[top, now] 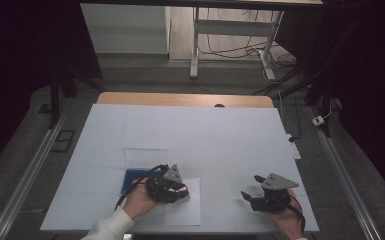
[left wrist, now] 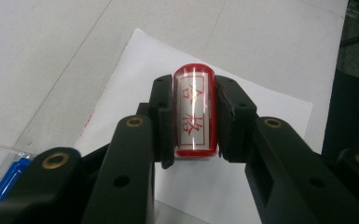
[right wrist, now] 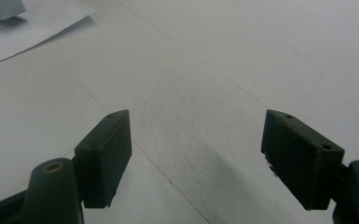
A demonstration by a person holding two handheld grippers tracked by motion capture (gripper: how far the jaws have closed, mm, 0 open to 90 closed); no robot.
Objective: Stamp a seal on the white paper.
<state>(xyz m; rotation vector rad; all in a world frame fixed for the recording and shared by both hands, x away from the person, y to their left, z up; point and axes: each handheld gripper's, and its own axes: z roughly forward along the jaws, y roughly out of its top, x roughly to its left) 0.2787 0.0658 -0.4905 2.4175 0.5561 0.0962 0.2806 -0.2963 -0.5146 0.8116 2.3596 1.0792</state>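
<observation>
My left gripper is shut on a red stamp, a short cylinder with a white label bearing red characters. The two black pads press on its sides. It hangs over a white sheet of paper that lies near the table's front edge. In the high view a hand holds this gripper just right of a blue ink-pad box. My right gripper rests low at the front right. Its jaws stand wide apart, with bare table between them.
A clear lid stands upright behind the blue box, whose corner appears at the lower left of the left gripper view. A white cover spans the table. A wooden edge runs along the back. Metal rails flank both sides.
</observation>
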